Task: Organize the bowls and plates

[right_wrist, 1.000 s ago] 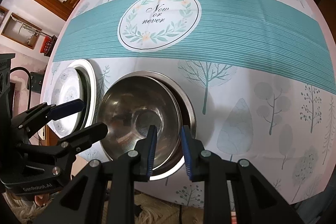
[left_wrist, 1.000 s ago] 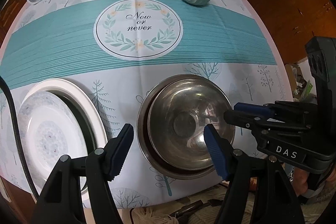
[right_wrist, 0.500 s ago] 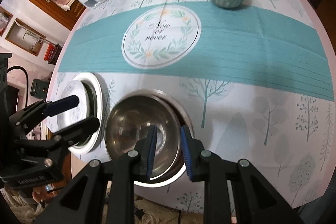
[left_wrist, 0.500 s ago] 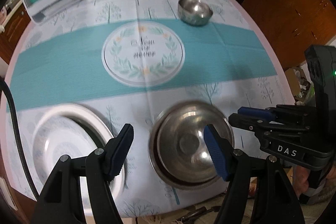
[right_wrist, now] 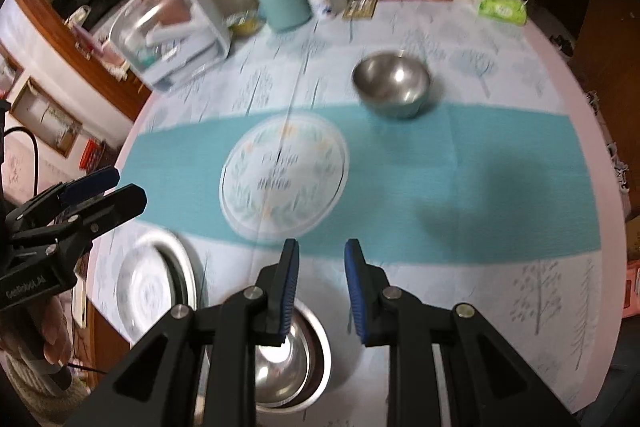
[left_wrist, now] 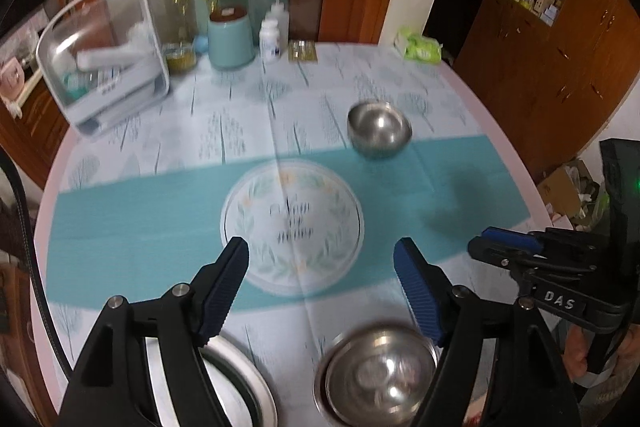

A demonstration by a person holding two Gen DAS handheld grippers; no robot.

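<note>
Steel bowl [left_wrist: 379, 129] shiny, upright, left gripper [left_wrist: 322, 281] fingers opening, right gripper [right_wrist: 322, 285] fingers narrowly spread, empty

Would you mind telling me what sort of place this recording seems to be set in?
Most likely a home dining room: a round table under a printed tablecloth, steel bowls and plates on it, wooden cabinets around.

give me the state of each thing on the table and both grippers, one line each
left gripper: jaws opening, nothing between them
right gripper: open a little, holding nothing
far steel bowl: upright, alone, appears empty
near steel bowl: upright, nested in a wider steel dish
patterned plate: lying on a larger white plate
teal canister: upright, lidded
white bottle: upright, capped
clear storage box: closed
</note>
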